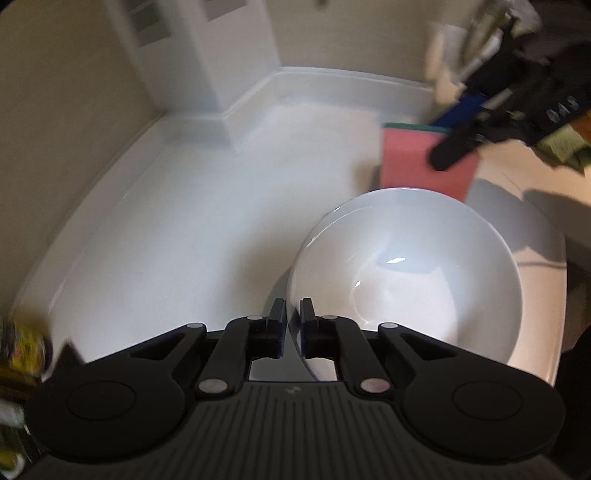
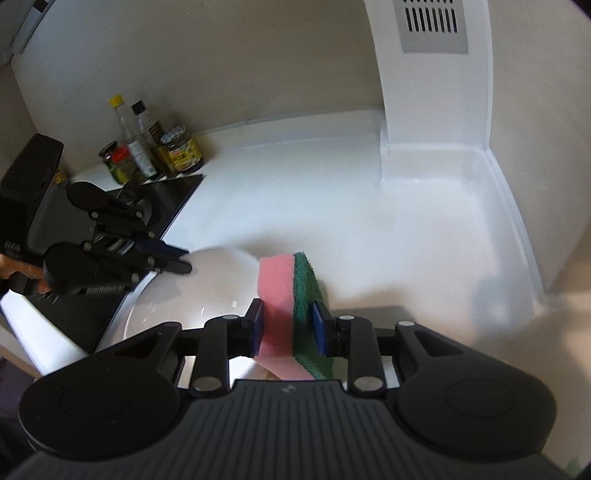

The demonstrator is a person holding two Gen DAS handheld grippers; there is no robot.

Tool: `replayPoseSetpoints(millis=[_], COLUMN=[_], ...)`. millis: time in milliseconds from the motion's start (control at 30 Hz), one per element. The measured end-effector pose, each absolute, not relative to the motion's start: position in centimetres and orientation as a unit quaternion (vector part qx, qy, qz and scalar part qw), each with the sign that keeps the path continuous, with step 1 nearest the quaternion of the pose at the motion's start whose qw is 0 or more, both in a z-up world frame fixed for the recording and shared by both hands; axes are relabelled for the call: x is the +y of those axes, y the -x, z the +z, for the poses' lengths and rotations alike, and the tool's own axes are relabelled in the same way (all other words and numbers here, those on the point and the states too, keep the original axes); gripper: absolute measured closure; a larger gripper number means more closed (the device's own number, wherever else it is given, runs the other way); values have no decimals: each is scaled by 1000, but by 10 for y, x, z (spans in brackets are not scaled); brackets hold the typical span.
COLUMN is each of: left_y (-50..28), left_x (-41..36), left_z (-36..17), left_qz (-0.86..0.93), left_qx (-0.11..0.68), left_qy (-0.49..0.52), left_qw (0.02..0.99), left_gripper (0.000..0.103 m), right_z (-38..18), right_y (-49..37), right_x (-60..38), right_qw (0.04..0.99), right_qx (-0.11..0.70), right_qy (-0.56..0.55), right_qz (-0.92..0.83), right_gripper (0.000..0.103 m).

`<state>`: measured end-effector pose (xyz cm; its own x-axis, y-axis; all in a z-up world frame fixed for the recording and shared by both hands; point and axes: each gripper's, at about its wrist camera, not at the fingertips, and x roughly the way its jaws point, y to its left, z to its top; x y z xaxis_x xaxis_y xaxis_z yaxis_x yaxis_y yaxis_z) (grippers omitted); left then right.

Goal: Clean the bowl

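Note:
A white bowl [image 1: 406, 266] sits tilted on the white counter [image 1: 184, 206], its hollow facing me. My left gripper [image 1: 293, 306] is shut on the bowl's near rim, which runs between its two pads. In the right wrist view that gripper [image 2: 186, 260] comes in from the left and pinches the edge of the bowl [image 2: 221, 280]. My right gripper [image 2: 288, 317] is shut on a pink sponge with a green scouring side [image 2: 284, 280], held upright just above the bowl. The left wrist view shows the sponge [image 1: 410, 162] beyond the bowl's far rim, with the right gripper [image 1: 443, 140] on it.
Several sauce bottles and jars [image 2: 155, 155] stand at the wall behind a black cooktop [image 2: 177, 192]. A white column with a vent [image 2: 436, 26] rises at the back corner. A raised white lip borders the counter. A person's hand [image 2: 22, 269] holds the left gripper.

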<state>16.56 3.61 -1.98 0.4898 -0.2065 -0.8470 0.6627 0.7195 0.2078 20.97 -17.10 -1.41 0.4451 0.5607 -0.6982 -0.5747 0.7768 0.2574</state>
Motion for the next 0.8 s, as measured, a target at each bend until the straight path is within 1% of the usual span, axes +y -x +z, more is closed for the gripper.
replayPoseSetpoints(millis=[67,133,167,267,333,367,400,467,567,700,800], left_y=[-167,-165,-160,-142,-133,-130,-130,-135,-146,-153,-159], left_x=[39,45,51,65,67,66,65,63,59,47,40], left_z=[-18,-15,-13,-14,-19,-23,-27,-28,-27,-26,-26], left_qz=[-238,-205,-183,-140,-135,-140,-146,-159,-191,-243,-263], left_qx=[439,446,449,452,453,456,461,461,461,443,432], left_qy=[-236,-195,-171,-113,-105,-108,-113,-133,-171,-249,-276], left_qw=[834,849,858,874,875,872,868,863,849,827,817], left_gripper=[97,90,85,85,87,88,93,95,95,93,92], right_z=[-14,-14,-14,-15,-15,-16,-16,-14,-12,-8,-9], right_y=[-212,-212,-211,-204,-198,-195,-193,-193,-195,-200,-208], right_x=[-167,-167,-168,-174,-178,-181,-182,-182,-180,-172,-169], right_qw=[852,852,852,855,856,856,856,852,849,854,858], right_qx=[405,404,404,403,402,403,403,407,411,405,400], right_qy=[13,11,9,-5,-18,-22,-21,-13,0,21,24], right_qz=[332,333,333,328,324,323,324,329,332,326,320], right_gripper=[79,79,79,79,79,79,79,79,79,79,79])
